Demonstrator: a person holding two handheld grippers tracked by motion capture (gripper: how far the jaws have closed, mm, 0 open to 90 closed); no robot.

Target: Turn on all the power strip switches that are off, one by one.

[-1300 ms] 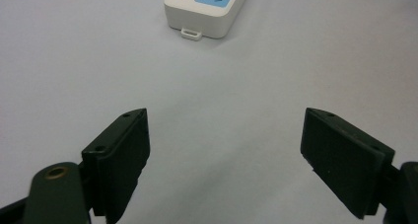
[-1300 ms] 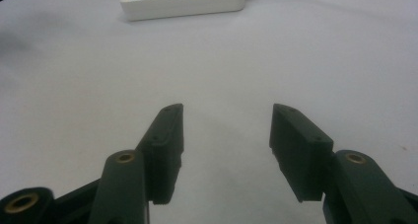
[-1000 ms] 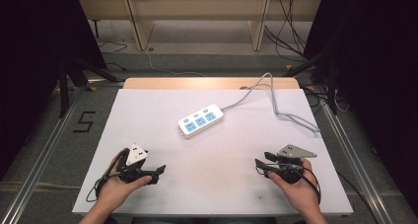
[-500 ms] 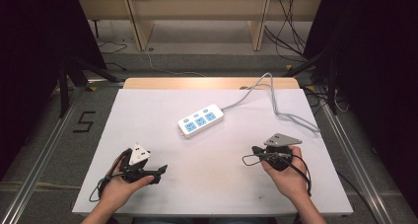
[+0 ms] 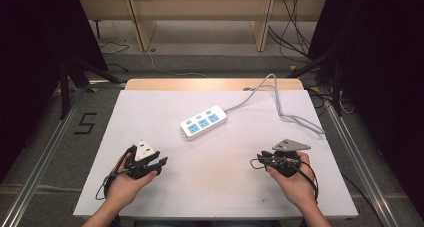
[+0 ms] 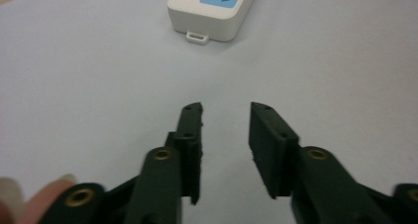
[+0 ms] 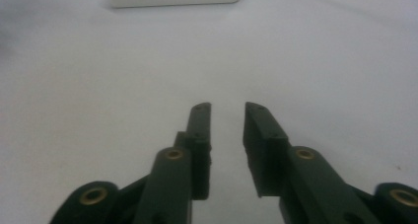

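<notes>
Left gripper (image 6: 226,110) closing, gap empty; right gripper (image 7: 226,108) reopening, empty

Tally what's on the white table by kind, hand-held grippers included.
Power strip: 1
Grey cable from the strip: 1
Hand-held gripper: 2, left hand-held gripper and right hand-held gripper, both with a gap between the jaws and nothing in it
Total: 4

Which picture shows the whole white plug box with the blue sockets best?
The high view: the whole power strip lies on the table, all its blue sockets and cord visible. The left gripper view catches just its near end, and the right gripper view a blurry white edge.
</notes>
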